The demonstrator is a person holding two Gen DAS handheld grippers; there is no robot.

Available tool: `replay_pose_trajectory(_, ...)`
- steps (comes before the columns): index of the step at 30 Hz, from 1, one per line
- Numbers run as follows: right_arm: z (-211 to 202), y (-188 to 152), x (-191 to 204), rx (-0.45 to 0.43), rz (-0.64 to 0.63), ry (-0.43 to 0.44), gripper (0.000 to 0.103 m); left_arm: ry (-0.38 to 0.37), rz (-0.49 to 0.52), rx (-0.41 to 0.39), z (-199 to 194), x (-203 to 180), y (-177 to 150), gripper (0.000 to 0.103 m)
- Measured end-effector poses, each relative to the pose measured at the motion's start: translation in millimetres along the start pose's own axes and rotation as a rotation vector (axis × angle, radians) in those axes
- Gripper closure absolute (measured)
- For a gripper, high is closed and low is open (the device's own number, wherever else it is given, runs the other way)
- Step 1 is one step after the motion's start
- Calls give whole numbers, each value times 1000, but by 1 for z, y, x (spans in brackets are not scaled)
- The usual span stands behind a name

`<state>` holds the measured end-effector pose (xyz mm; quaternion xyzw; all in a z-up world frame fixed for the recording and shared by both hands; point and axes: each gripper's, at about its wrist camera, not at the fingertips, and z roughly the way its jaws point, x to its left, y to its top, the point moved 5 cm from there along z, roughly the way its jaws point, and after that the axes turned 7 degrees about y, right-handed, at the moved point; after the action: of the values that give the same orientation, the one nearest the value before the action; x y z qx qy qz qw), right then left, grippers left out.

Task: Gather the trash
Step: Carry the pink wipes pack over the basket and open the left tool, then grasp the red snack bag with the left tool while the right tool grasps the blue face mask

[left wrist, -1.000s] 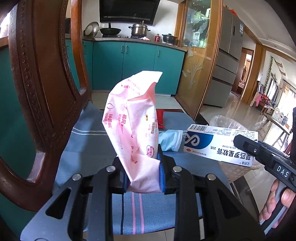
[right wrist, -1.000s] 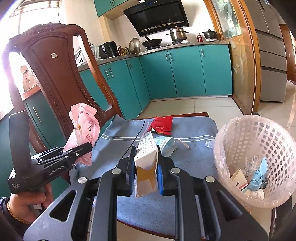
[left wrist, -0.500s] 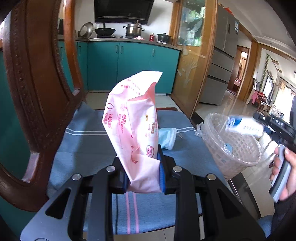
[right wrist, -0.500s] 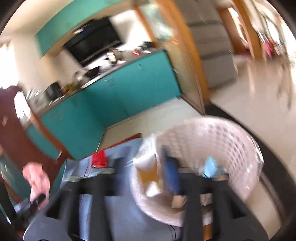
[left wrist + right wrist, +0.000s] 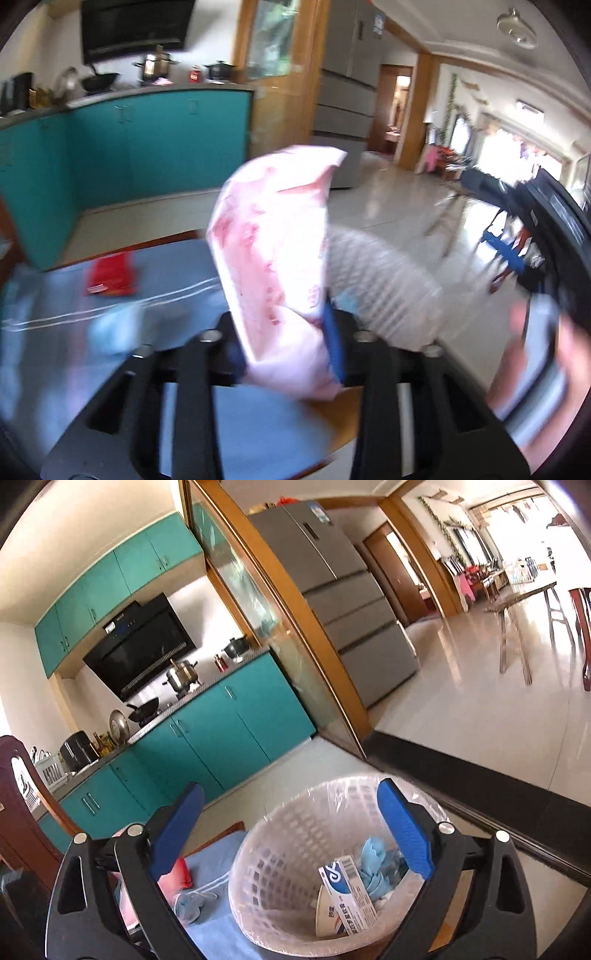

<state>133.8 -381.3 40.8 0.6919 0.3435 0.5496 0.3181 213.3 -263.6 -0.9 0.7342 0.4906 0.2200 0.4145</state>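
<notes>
The right gripper (image 5: 291, 829) stood wide open above the white basket (image 5: 280, 882), with nothing between its blue pads (image 5: 404, 830); its jaws had just been opening. The basket was lined with a thin clear plastic bag and stood just beside the chair seat with the blue cloth (image 5: 221, 938). Inside the basket lay the white and blue medicine box (image 5: 347, 897), leaning on its end against other trash. It carried a barcode, a blue curled logo and a line of Chinese characters that were too small for a sure reading. Next to the box lay a crumpled light blue piece (image 5: 373, 867).

On the blue cloth, the red packet (image 5: 181, 873) and a light blue face mask (image 5: 188, 904) lay near the basket's left side.

The left wrist view was blurred by motion. There the left gripper (image 5: 284, 354) had the pink wrapper (image 5: 280, 258) between its jaws, which had just been opening. The wrapper stood upright, and its lower end lay against the blue pad (image 5: 332, 343) on the right. On the other side the blur did not allow me to tell if the pad pressed on it. The red printing on the wrapper was not readable. Behind the wrapper the basket appeared as a pale smear.

On the grey refrigerator (image 5: 343, 602) a small blue and white sticker was visible near the top, its text illegible.
</notes>
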Motion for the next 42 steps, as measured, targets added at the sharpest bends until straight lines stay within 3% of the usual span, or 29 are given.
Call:
replay_pose_trajectory(2,-1,2,1,-4,-9,5,10,11,-35,24,18,-12,9,20)
replay_pose_trajectory(6,-1,1,3,9,-20,12,10,111,-83,35,14,17,6,15)
replay_pose_trajectory(10,5,-10,21,49,-103,38,10,278,-21,24,-19,73,-13,13)
replay_pose_trajectory(13,15,-32,51,136,-206,70,10,397,-18,-3,-56,123,-29,9)
replay_pose_trajectory(18,29,-91,111,302,-394,164,10,511,-119,-35,-103,193,-52,7)
replay_pose_trajectory(21,32,-123,140,369,-492,206,10,509,-170,1,-105,213,-64,7)
replay_pose_trajectory(23,33,-134,151,387,-516,222,10,512,-151,5,-101,215,-66,7)
replay_pose_trajectory(37,45,-156,165,439,-527,217,10,492,-145,-5,-111,213,-68,7)
replay_pose_trajectory(42,81,-179,166,559,-449,239,10,480,-159,-13,-113,213,-64,7)
